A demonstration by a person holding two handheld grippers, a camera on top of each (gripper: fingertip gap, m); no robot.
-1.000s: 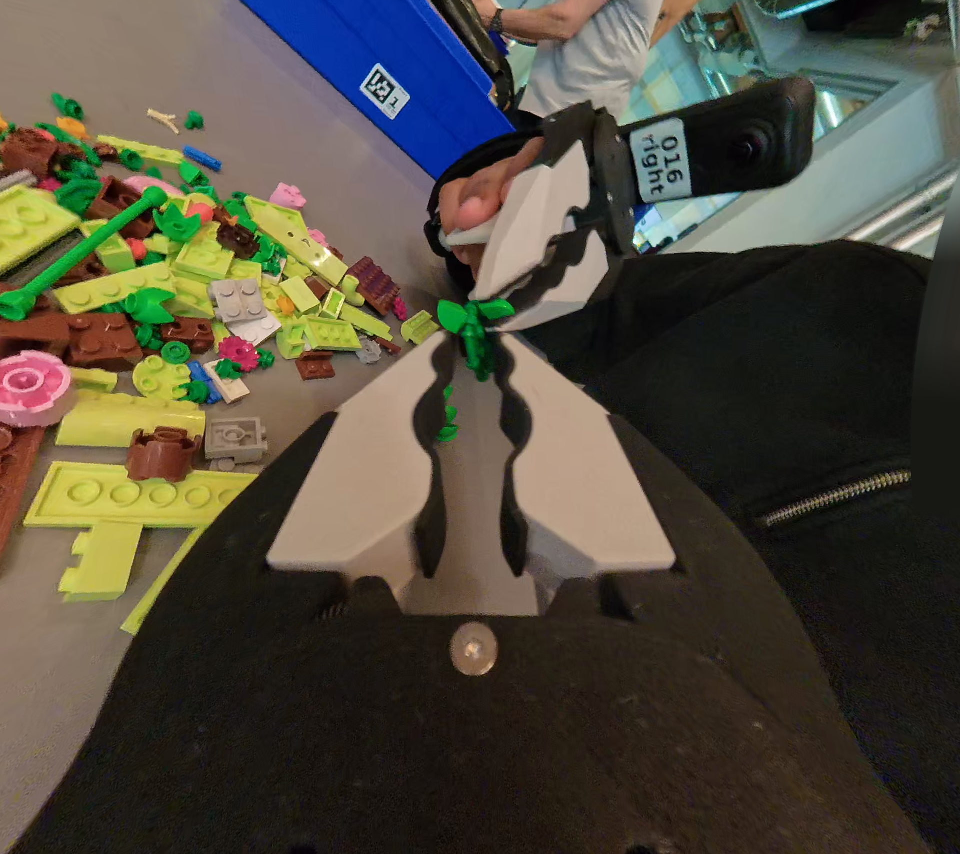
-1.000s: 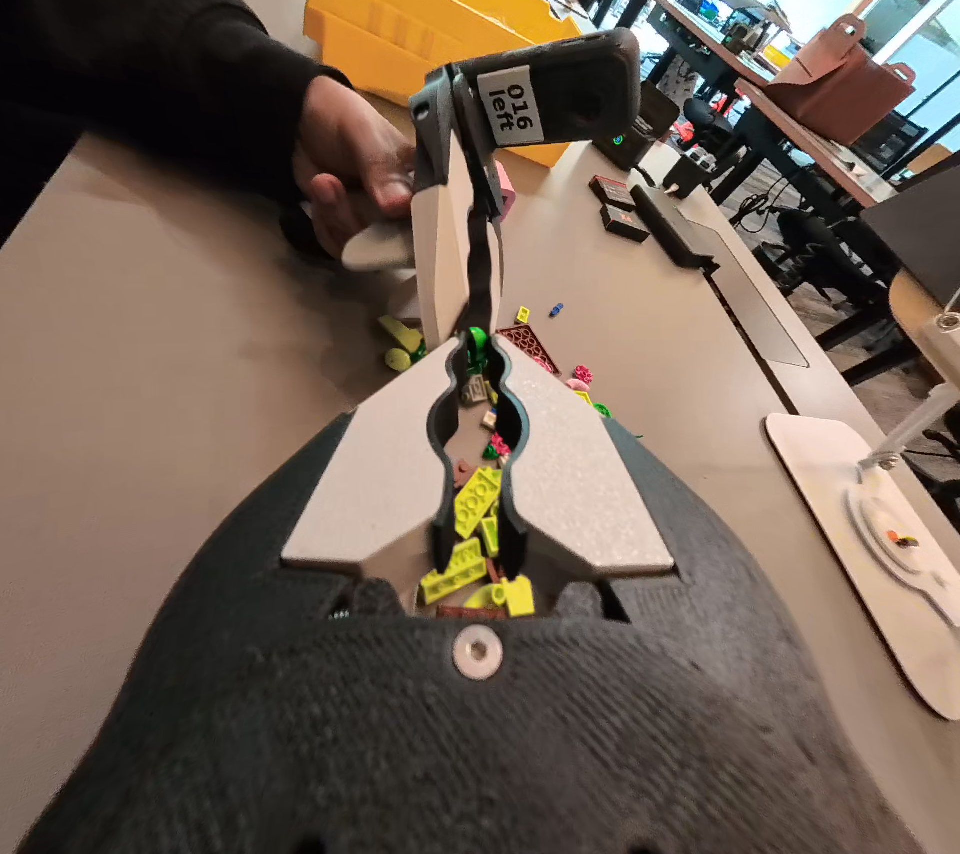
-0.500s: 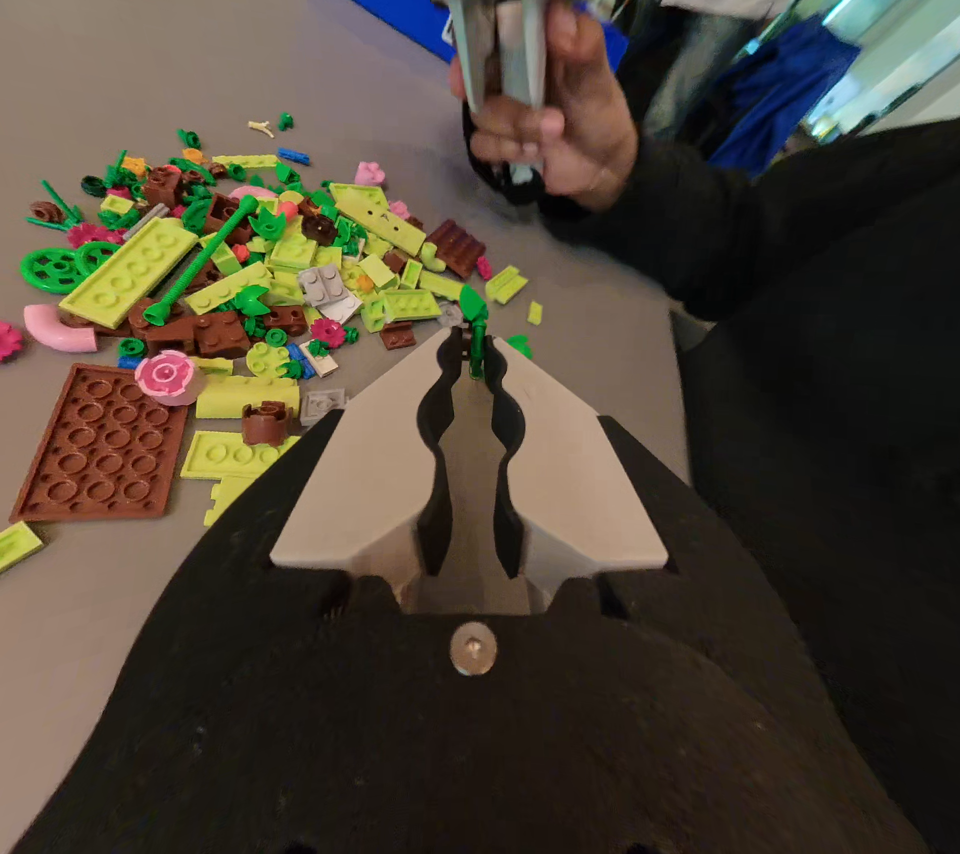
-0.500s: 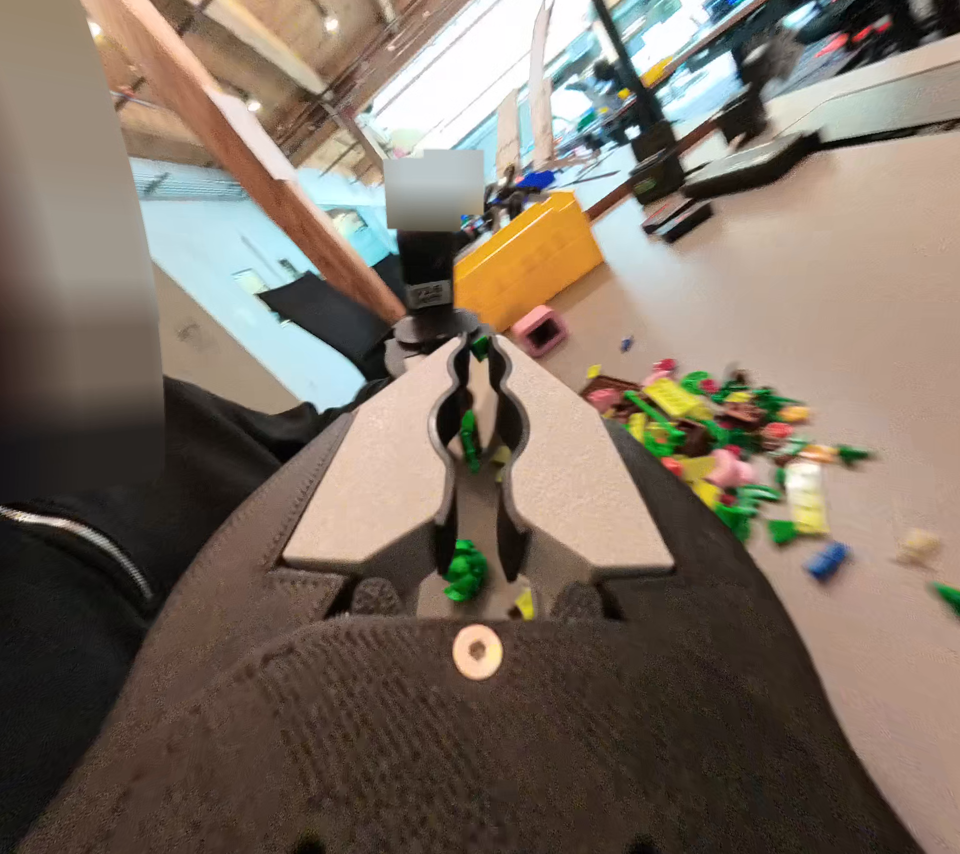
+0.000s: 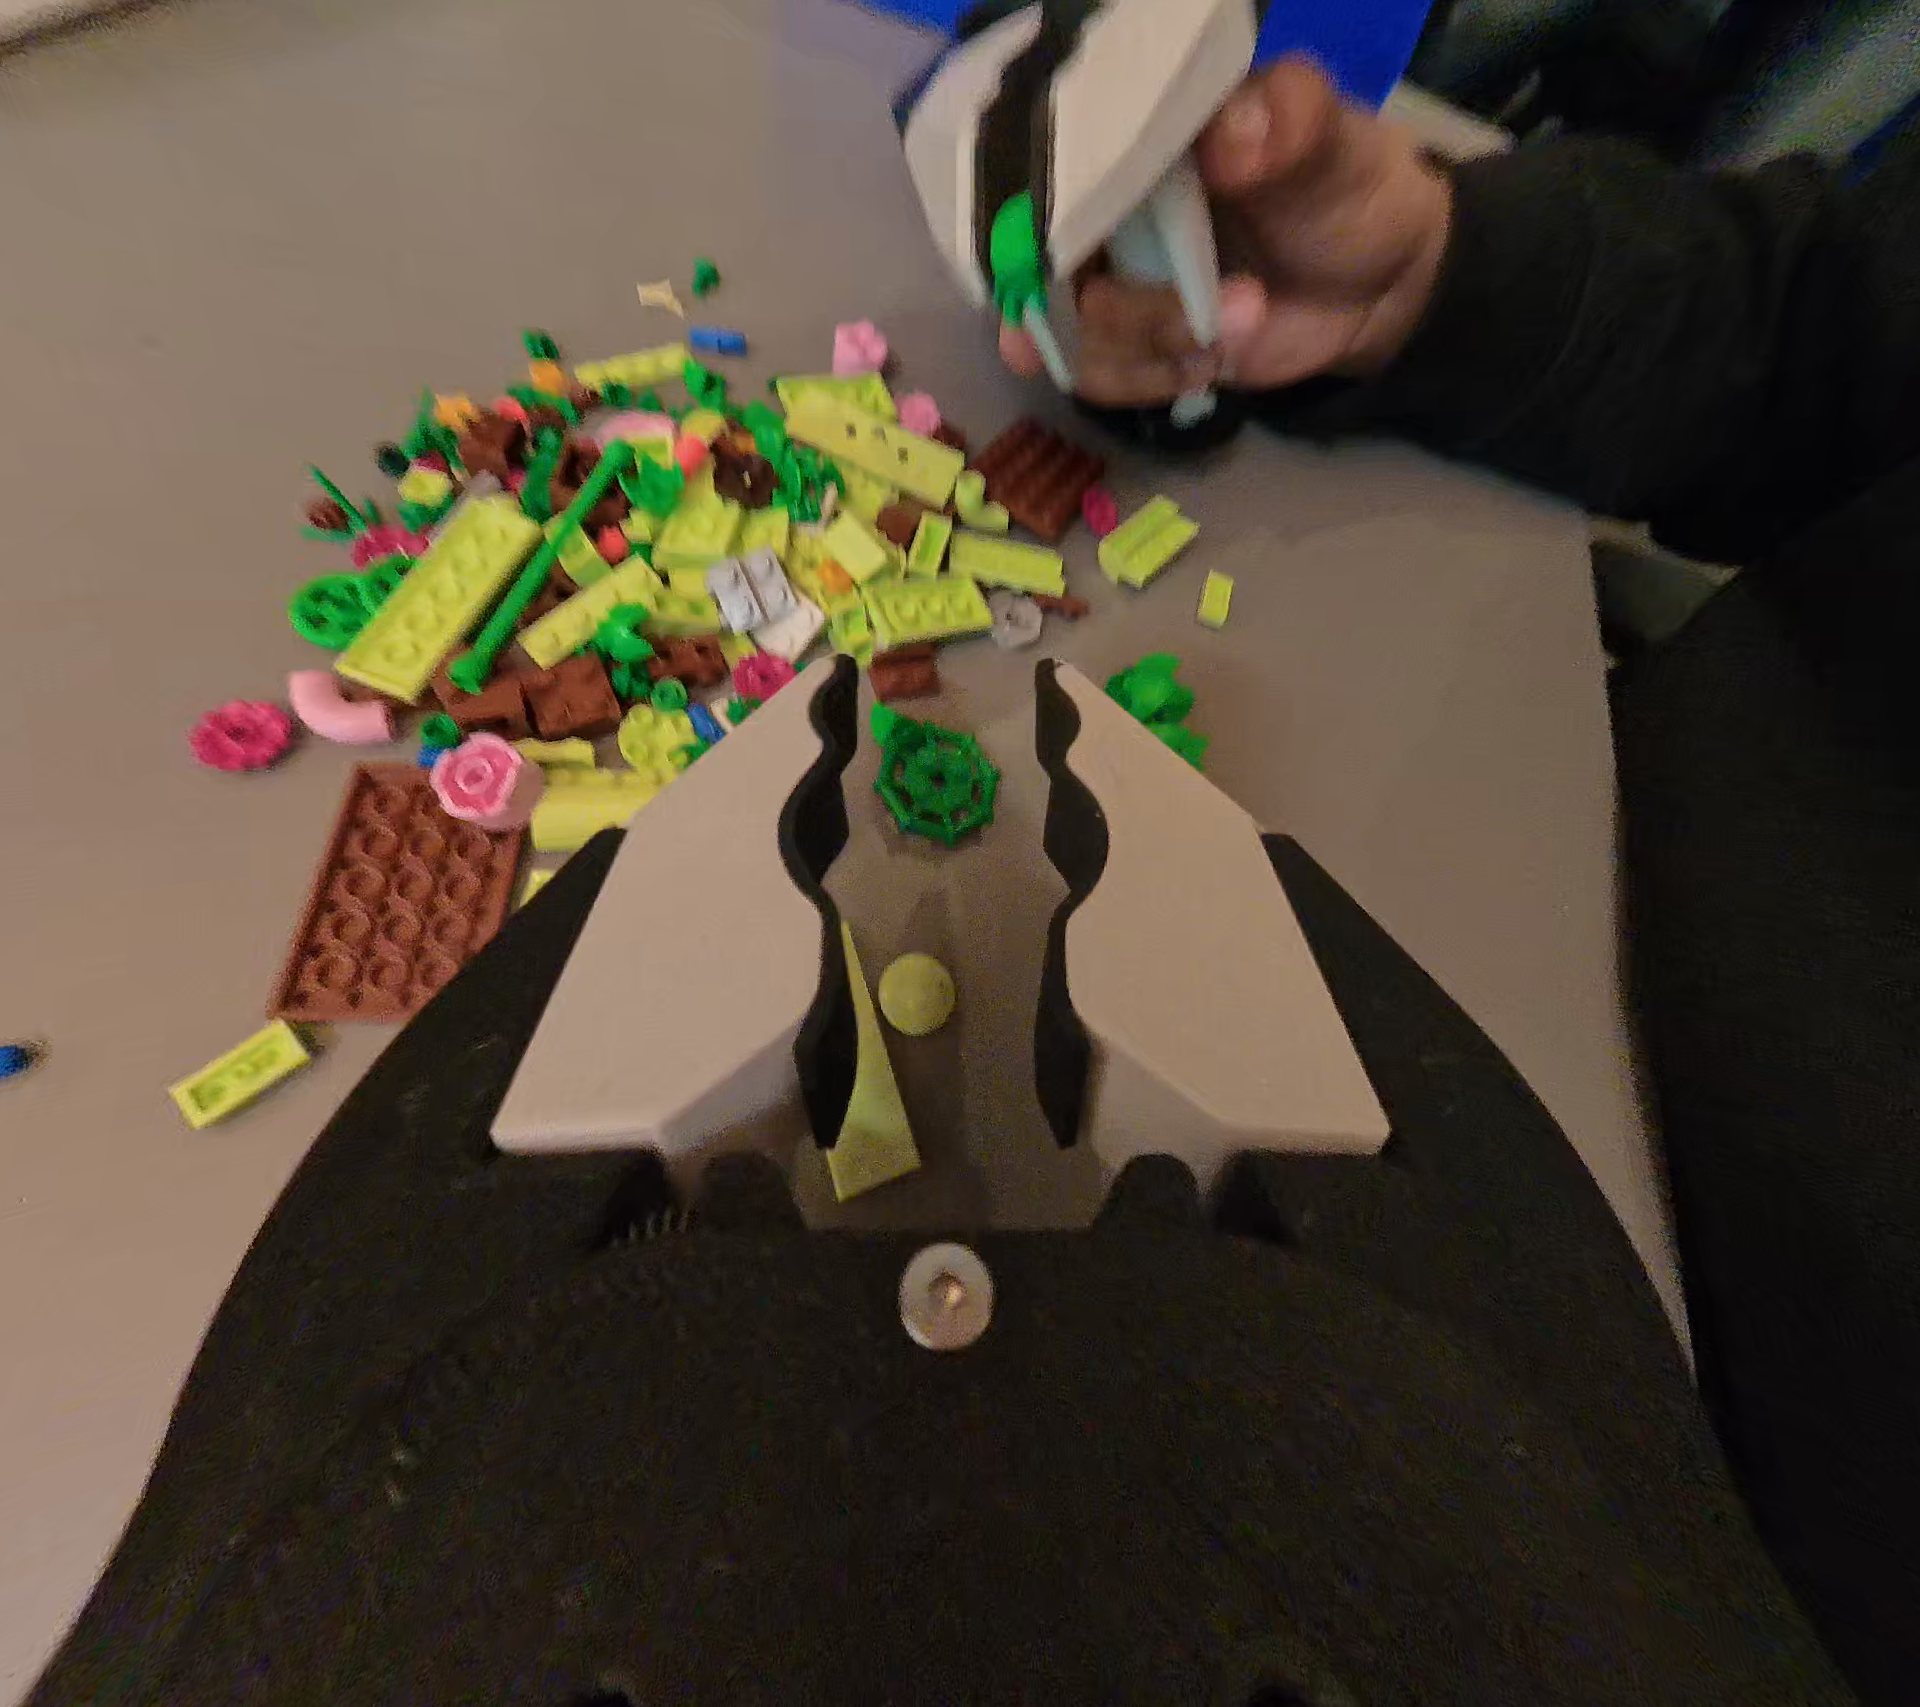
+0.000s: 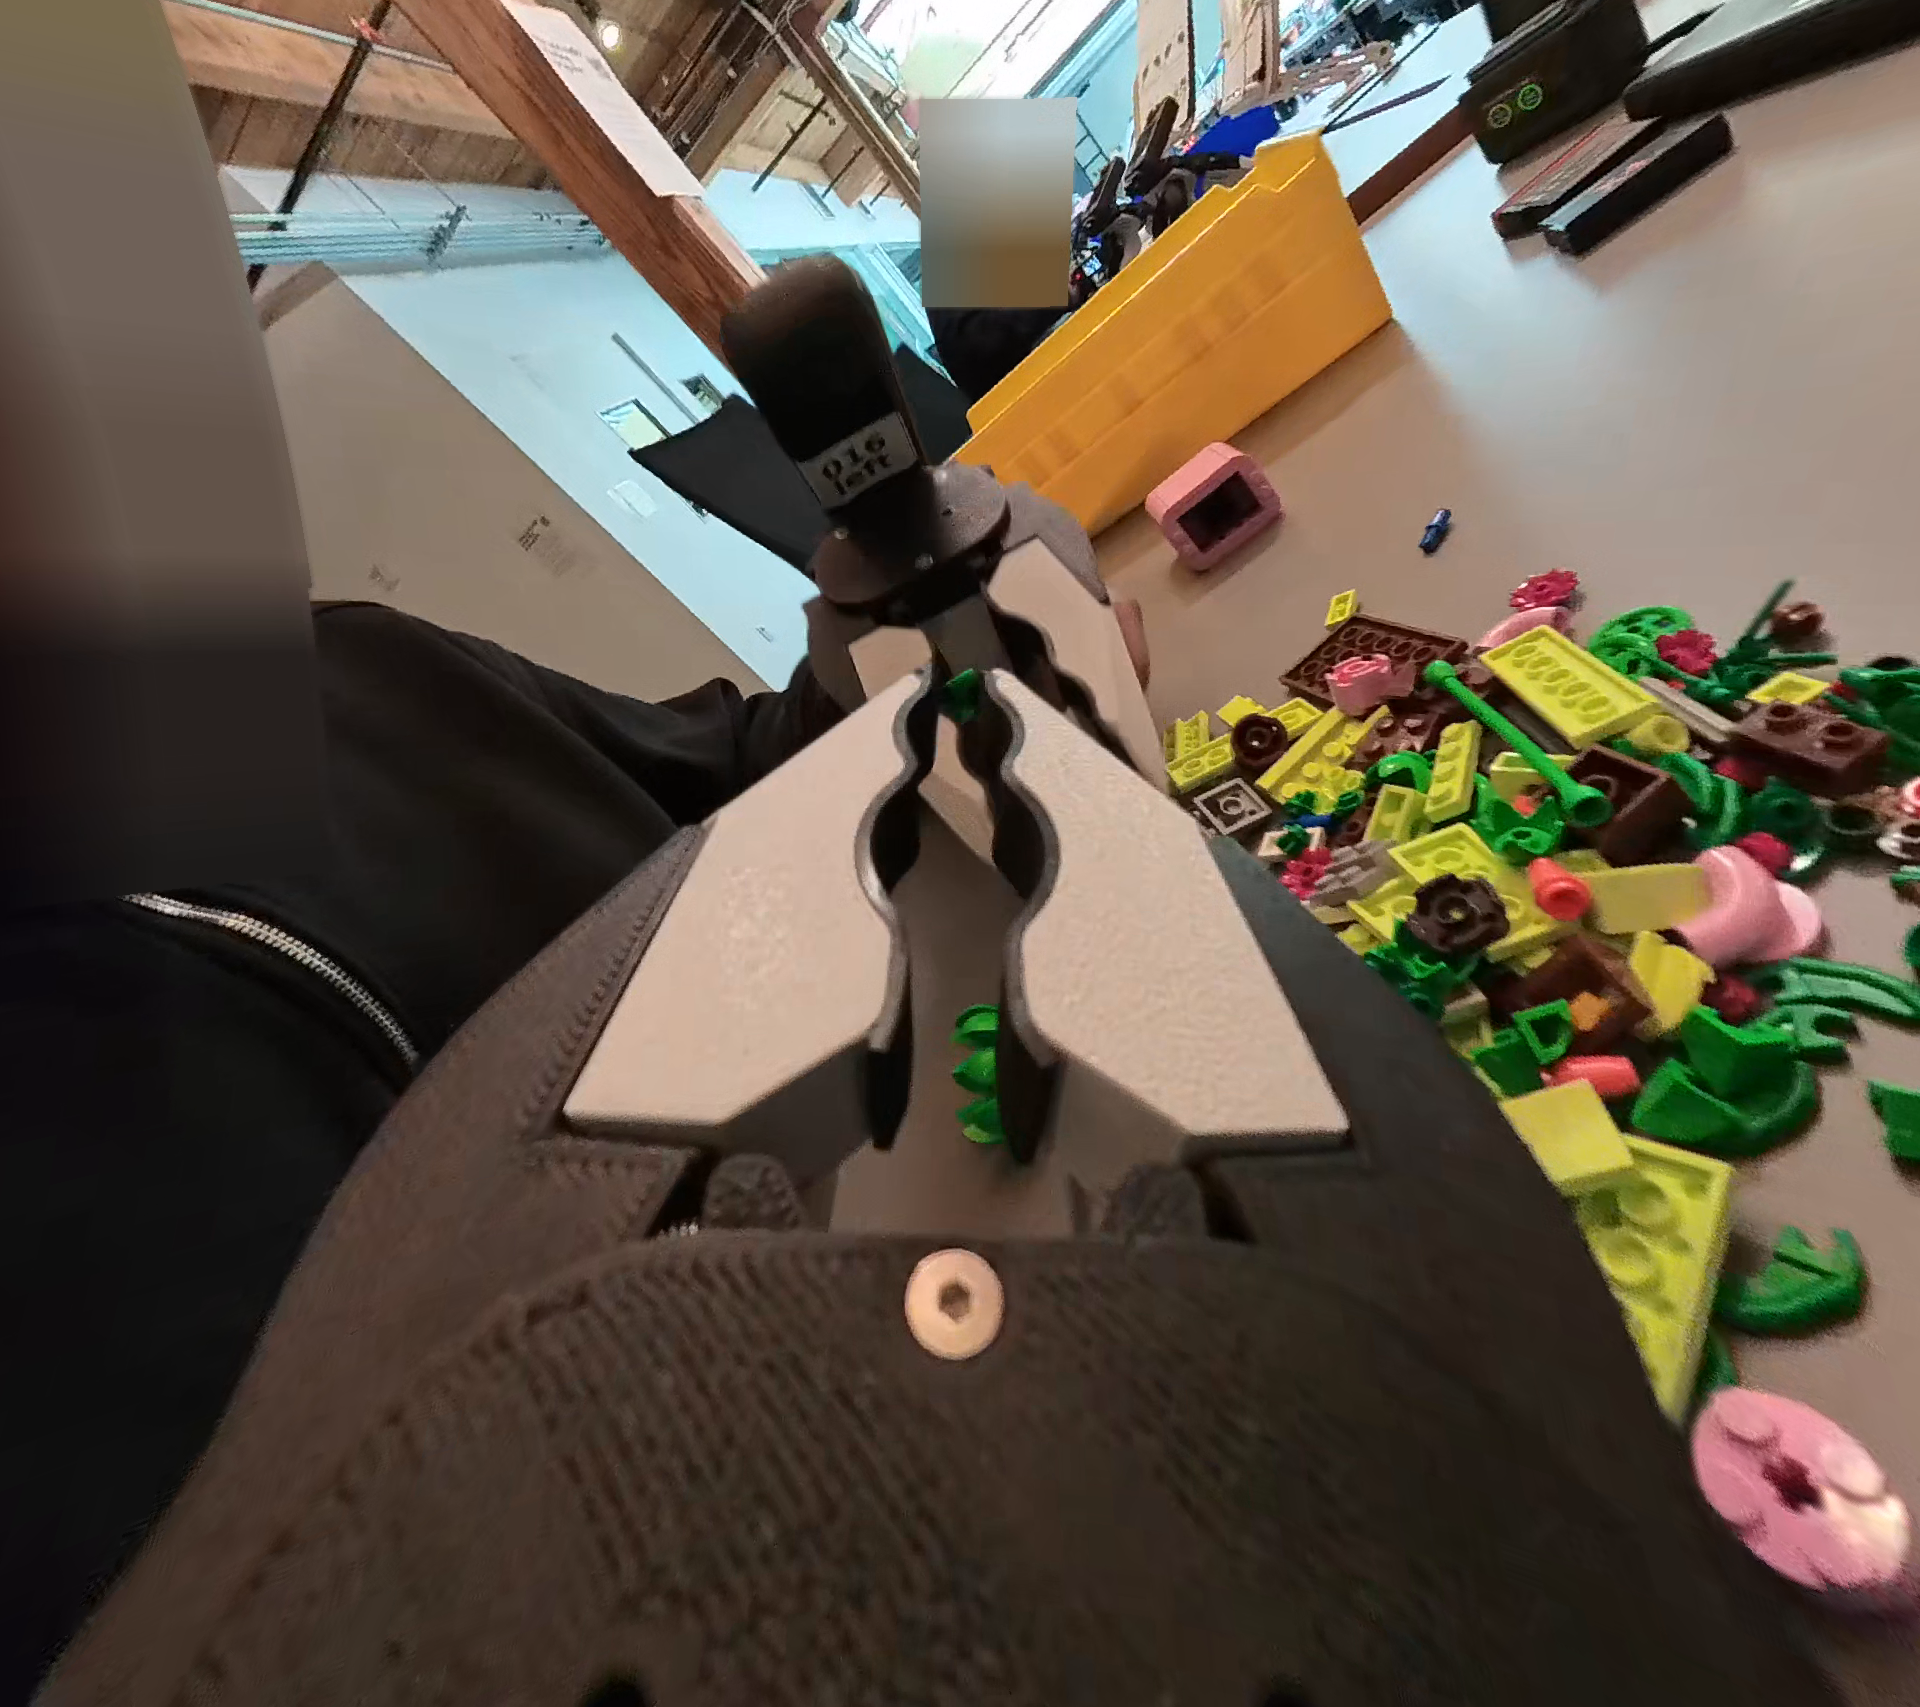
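My right gripper [image 6: 961, 689] pinches a green piece [image 6: 962, 691] by its tip, so it may slip; my left gripper [image 5: 945, 691] gapes empty.

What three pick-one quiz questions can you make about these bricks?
1. Where is the round green piece? A on the table between the left gripper's fingers; B up in the air; C inside a cup.
2. What colour is the big studded plate? A blue; B brown; C white.
3. The right gripper is: A wide open; B lying down; C shut on a small green piece.
Answers: A, it lies between the spread fingers; B, it is brown; C, its tips pinch the piece.
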